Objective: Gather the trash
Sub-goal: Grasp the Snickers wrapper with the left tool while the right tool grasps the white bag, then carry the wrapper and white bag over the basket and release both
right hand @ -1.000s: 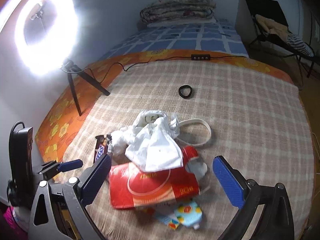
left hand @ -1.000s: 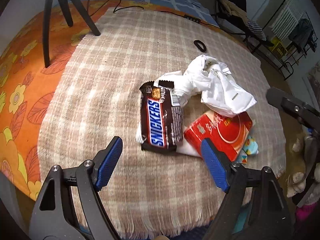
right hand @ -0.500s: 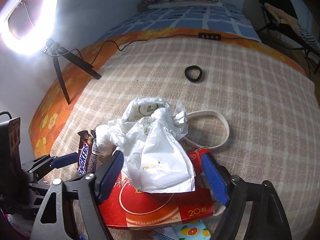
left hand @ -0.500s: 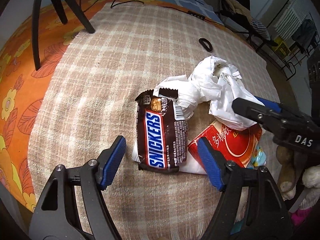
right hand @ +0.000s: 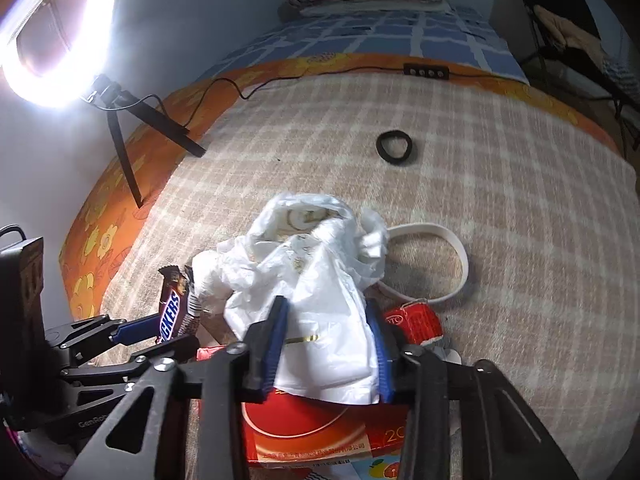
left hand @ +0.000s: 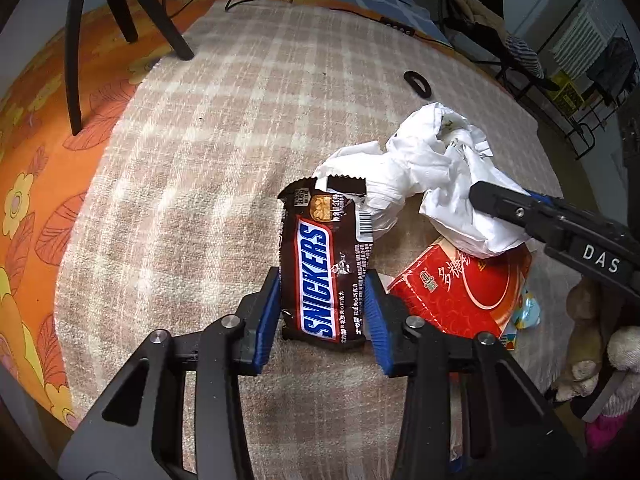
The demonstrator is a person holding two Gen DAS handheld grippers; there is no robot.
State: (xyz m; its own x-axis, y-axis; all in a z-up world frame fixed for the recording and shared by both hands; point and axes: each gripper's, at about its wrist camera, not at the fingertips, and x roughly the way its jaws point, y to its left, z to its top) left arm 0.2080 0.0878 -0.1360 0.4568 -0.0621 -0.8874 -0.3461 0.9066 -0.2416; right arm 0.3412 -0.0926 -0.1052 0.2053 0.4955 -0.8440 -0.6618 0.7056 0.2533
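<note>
A brown Snickers wrapper lies on the plaid blanket. My left gripper is shut on its lower half, one blue pad on each side. A crumpled white plastic bag lies on a red box. My right gripper is shut on the bag's lower part. The bag, the red box and the right gripper's finger also show in the left wrist view. The Snickers wrapper shows in the right wrist view.
A black hair tie and a white loop strap lie on the blanket. A ring light on a black tripod stands at the left. A small colourful packet lies by the box. Plush toys sit past the bed's right edge.
Both grippers moved forward and closed: the left onto the Snickers wrapper, the right onto the white bag. Both were open half a second ago.
</note>
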